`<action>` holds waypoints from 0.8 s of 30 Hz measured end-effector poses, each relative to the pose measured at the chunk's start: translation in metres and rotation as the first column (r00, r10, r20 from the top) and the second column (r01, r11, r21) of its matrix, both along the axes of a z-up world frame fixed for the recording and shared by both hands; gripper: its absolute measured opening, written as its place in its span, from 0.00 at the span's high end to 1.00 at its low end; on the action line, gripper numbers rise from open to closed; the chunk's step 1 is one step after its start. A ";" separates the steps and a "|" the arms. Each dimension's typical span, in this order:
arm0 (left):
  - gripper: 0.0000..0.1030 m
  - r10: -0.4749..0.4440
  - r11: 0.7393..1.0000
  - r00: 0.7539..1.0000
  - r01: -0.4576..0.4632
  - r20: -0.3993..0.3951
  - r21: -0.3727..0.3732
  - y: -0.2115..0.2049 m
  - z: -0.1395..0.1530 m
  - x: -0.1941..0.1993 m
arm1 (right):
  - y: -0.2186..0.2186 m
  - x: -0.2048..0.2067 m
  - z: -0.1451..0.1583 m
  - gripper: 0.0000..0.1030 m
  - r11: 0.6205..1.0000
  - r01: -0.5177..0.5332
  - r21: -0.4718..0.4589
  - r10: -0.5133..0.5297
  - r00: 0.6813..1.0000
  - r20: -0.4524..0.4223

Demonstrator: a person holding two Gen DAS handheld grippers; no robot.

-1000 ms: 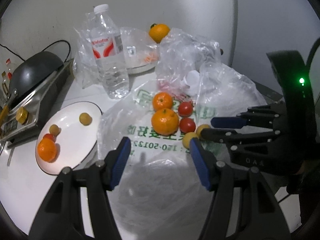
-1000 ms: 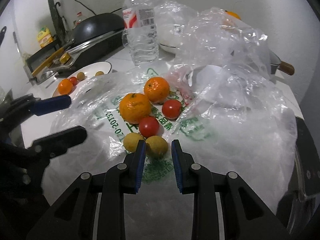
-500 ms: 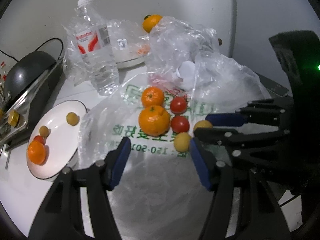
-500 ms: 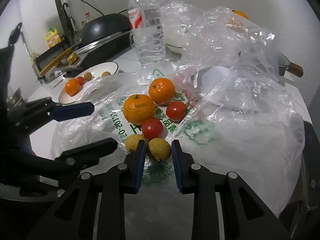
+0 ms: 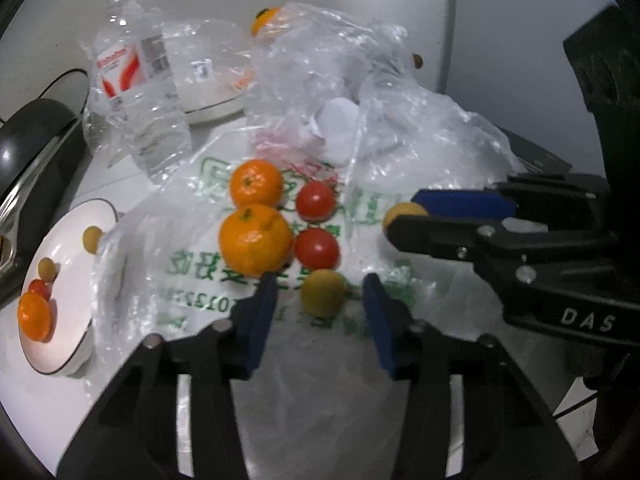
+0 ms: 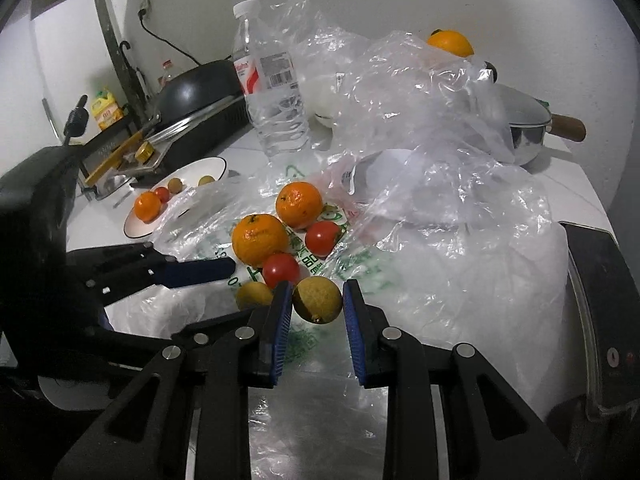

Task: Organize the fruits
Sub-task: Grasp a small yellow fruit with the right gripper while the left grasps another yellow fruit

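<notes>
Right hand-held gripper (image 6: 317, 309): clamped on a small yellow-green fruit (image 6: 318, 299), roundish, dull-skinned, with a dark nub pointing down; long axis hard to judge. Lifted just above the printed plastic bag (image 6: 460, 264). Left hand-held gripper (image 5: 320, 304): jaws just closing, pads either side of a second yellow fruit (image 5: 323, 293) lying on the bag, not pressing it. Beside it: two red tomatoes (image 5: 317, 247), two oranges (image 5: 256, 239). At the left, on the surface, a white plate (image 5: 76, 276) with more fruit.

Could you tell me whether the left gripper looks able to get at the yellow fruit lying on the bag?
Probably yes: the yellow fruit sits uncovered just beyond the left gripper, nothing between them.
</notes>
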State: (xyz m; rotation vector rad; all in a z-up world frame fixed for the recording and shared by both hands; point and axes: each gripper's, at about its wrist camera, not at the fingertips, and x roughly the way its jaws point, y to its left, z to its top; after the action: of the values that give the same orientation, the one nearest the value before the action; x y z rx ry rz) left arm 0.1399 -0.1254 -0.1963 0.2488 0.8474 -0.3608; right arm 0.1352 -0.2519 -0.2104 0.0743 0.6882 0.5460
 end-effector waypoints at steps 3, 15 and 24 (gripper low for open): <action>0.76 -0.009 1.000 1.000 0.009 -0.009 0.007 -0.003 -0.004 0.001 | 0.000 -0.001 0.000 0.73 1.000 -0.004 0.004 0.004 1.000 0.002; 0.76 -0.045 0.999 0.999 0.045 0.021 -0.017 -0.004 0.013 -0.017 | -0.001 -0.011 0.009 0.73 1.000 0.010 -0.018 -0.010 1.000 0.029; 0.76 -0.056 0.998 0.995 0.058 0.079 -0.028 0.013 0.038 -0.036 | 0.008 -0.029 0.023 0.73 0.999 0.032 -0.019 -0.030 0.997 0.065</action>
State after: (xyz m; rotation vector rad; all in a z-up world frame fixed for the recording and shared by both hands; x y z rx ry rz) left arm 0.1037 -0.1127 -0.1579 0.2581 0.7583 -0.4142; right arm 0.1065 -0.2436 -0.1871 0.0484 0.6285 0.5096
